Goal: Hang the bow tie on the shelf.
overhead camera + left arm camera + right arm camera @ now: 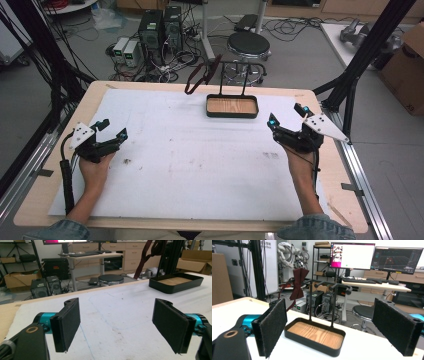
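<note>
Clearly the work centres on the bow tie (196, 79), a dark red one hanging from the left arm of the stand (231, 64). That stand rises out of a black tray (232, 114) with a wooden floor, set at the far middle of the tabletop (55, 150). In the right gripper view the bow tie (297, 285) hangs off the left end of the crossbar, its strap trailing down beside the tray (312, 345).

Neither gripper touches anything. The left gripper (111, 128) rests at the near left on the white sheet (190, 165), jaws spread wide with bare sheet between them. The right gripper (286, 114) sits at the right, near the tray's right end, jaws likewise spread and empty, and it looks toward the stand.

My judgement is that this is the opening step: both hands are parked and the reach has not yet begun. The next move probably calls for one gripper to travel to the far middle, come in level with the hanging cloth, and close on the knot or strap without knocking the light stand, then lift it clear of the arm's end.
</note>
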Tool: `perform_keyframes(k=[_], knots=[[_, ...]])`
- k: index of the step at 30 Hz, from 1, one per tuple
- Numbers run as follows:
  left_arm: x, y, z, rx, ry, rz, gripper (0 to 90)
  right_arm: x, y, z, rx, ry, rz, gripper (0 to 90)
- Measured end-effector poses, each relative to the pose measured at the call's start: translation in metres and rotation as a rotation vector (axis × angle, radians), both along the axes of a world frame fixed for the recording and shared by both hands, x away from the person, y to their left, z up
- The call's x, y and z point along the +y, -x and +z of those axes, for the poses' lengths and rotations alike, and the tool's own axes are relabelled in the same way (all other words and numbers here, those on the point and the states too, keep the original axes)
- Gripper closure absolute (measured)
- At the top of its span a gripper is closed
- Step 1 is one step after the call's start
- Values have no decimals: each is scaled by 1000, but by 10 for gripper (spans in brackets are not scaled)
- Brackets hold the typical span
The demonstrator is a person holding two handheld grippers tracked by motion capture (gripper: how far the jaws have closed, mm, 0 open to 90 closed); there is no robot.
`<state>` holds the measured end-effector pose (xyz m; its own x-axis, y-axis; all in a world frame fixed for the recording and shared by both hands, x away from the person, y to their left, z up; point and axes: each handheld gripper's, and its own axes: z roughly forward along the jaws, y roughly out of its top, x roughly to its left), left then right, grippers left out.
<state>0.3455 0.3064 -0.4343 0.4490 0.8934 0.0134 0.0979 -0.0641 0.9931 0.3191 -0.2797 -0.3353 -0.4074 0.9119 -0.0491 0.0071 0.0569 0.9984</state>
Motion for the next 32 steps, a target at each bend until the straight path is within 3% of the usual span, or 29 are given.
perform_keyframes(k=[2,4,24,27,32], knots=[[0,0,0,0,0,0,228,0,2,-4,25,5,12,115],[-1,0,0,-1,1,2,228,2,8,-11,13,1,11,115],[-1,0,0,2,-7,1,228,13,35,-71,66,19,28,115],[-1,0,0,1,-6,0,228,15,35,-73,101,40,35,115],[-1,0,0,5,-7,1,228,17,37,-72,75,41,37,116]])
